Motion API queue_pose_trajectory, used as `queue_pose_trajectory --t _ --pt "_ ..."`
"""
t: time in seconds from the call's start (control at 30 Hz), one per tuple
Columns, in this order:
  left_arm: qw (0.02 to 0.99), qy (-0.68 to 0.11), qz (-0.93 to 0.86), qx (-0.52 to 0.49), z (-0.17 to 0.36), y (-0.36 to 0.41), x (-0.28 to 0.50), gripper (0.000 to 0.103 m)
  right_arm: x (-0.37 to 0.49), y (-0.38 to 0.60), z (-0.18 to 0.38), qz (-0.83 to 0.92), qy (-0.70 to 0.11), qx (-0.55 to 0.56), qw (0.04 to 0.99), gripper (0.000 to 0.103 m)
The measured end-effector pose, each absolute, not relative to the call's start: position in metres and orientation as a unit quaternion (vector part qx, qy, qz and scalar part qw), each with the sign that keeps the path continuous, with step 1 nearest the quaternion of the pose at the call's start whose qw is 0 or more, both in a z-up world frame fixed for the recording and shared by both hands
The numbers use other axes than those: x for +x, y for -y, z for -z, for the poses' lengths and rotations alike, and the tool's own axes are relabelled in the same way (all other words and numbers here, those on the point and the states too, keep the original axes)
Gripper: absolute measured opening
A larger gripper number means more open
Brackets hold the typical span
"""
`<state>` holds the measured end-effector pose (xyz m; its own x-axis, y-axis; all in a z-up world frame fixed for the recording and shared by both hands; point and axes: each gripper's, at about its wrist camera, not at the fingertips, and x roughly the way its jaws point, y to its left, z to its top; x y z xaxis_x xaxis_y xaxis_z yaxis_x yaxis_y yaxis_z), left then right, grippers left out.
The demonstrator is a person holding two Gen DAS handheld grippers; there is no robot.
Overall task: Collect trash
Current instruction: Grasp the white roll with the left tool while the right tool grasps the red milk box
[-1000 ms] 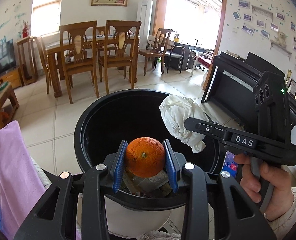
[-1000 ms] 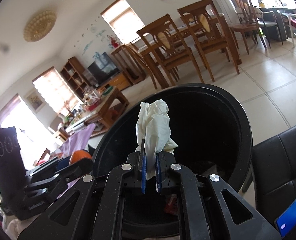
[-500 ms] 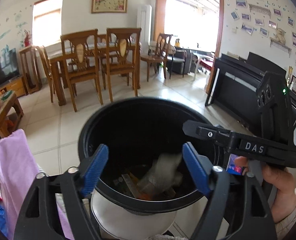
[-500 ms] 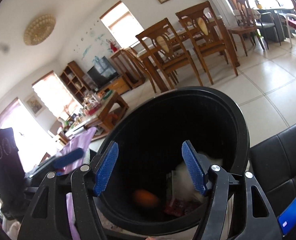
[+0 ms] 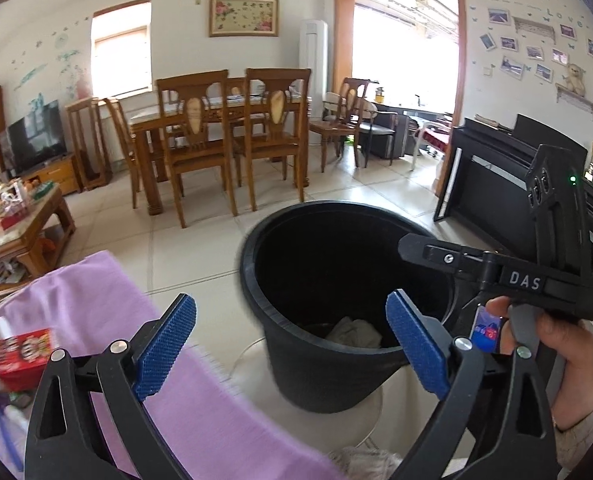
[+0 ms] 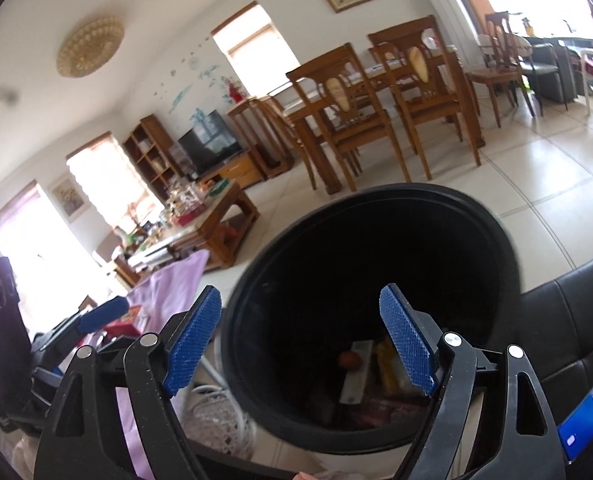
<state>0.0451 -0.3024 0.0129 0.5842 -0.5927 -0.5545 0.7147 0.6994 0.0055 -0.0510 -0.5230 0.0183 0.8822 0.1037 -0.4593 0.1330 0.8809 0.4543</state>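
The black trash bin point(image 5: 308, 364) stands just beyond both grippers. Inside it lie a crumpled white tissue point(image 5: 352, 330), an orange point(image 6: 348, 360) and several wrappers point(image 6: 356, 380). My left gripper point(image 5: 292, 332) hangs near the bin's left rim, its jaws opening with nothing between the blue pads. My right gripper point(image 6: 300, 320) hovers over the bin's mouth, jaws also opening and empty. A hand point(image 5: 556, 344) holds it at the bin's right in the left wrist view.
A purple cloth point(image 5: 96, 300) covers a surface to the left, with a red box point(image 5: 22, 350) on it. A black piano point(image 5: 496, 184) stands at the right and a black leather seat point(image 6: 568, 320) beside the bin. Dining chairs point(image 5: 272, 140) and a coffee table point(image 5: 20, 228) stand farther off.
Both grippers opened: the orange left the left one and the tissue left the right one, and both dropped into the bin. Both grippers drew back and up; the left view shifted left.
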Motion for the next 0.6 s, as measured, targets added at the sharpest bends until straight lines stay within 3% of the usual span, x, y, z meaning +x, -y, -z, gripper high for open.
queue_pose_trajectory --t 0.4,0.5,0.6 --pt "0.935 -0.282 0.210 0.032 -0.030 0.128 0.125 0.095 0.026 0.395 -0.038 -0.087 -0.265 0.199 0.939 0.091" --pt "0.938 -0.313 0.152 0.008 -0.023 0.083 0.168 0.095 0.057 0.357 -0.038 -0.110 -0.283 0.188 0.934 0.098" --pt "0.930 -0.346 0.124 -0.001 -0.010 0.062 0.204 0.095 0.090 0.312 -0.038 -0.128 -0.310 0.166 0.927 0.098"
